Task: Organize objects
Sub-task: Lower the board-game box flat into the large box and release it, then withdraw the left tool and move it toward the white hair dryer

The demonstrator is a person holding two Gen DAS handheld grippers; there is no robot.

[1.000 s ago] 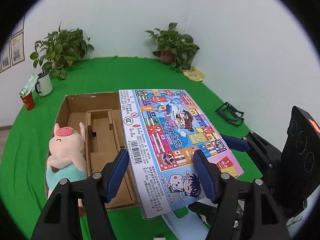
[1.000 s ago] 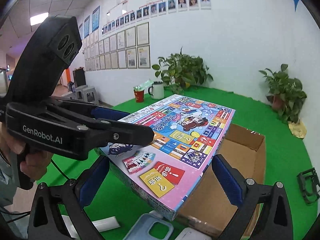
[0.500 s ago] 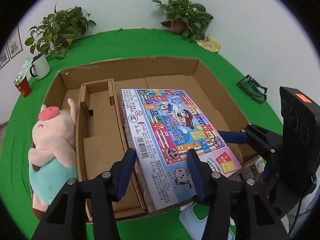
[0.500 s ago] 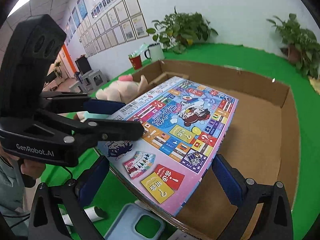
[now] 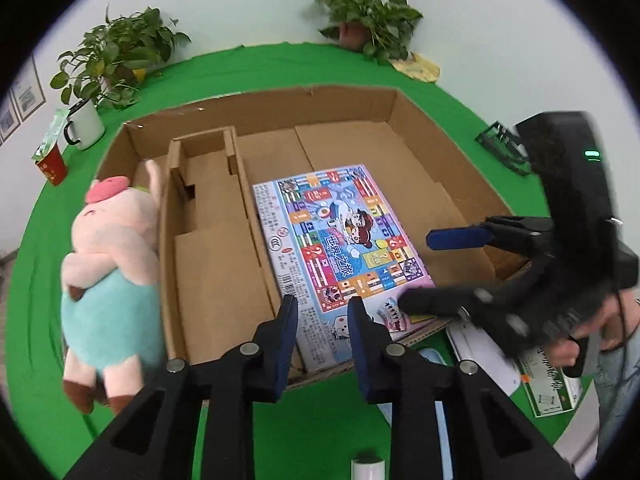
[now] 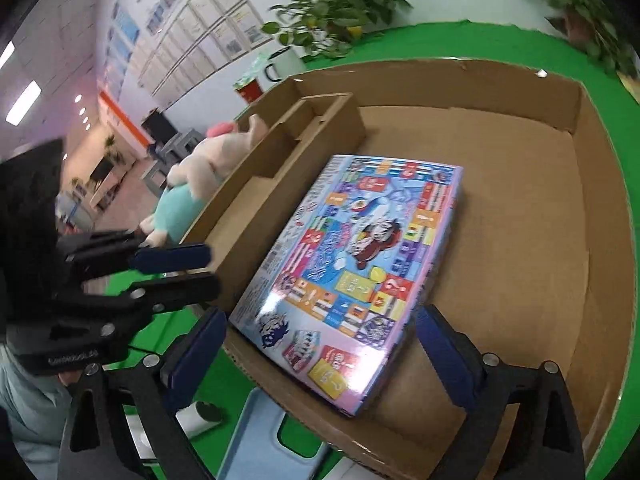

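A colourful board game box [image 5: 340, 252] lies flat inside the big cardboard box [image 5: 440, 140], in its wide right compartment; it also shows in the right wrist view [image 6: 356, 272]. My left gripper [image 5: 322, 320] is open, its fingers just off the game box's near left edge, holding nothing. My right gripper [image 6: 320, 344] is open wide, its fingers on either side of the game box's near end, apart from it. A pink plush pig [image 5: 116, 264] in a teal shirt leans against the carton's left outer wall.
The carton has narrow divided compartments [image 5: 208, 216] on its left. A white mug [image 5: 86, 124] and red cup [image 5: 50, 164] stand beyond on the green cloth, with potted plants [image 5: 368, 4] at the wall. A phone case [image 6: 272, 440] and papers [image 5: 548, 380] lie before the carton.
The game box went down from mid-air into the carton and lies flat. Both grippers let go of it and drew back toward me; the left one is narrower.
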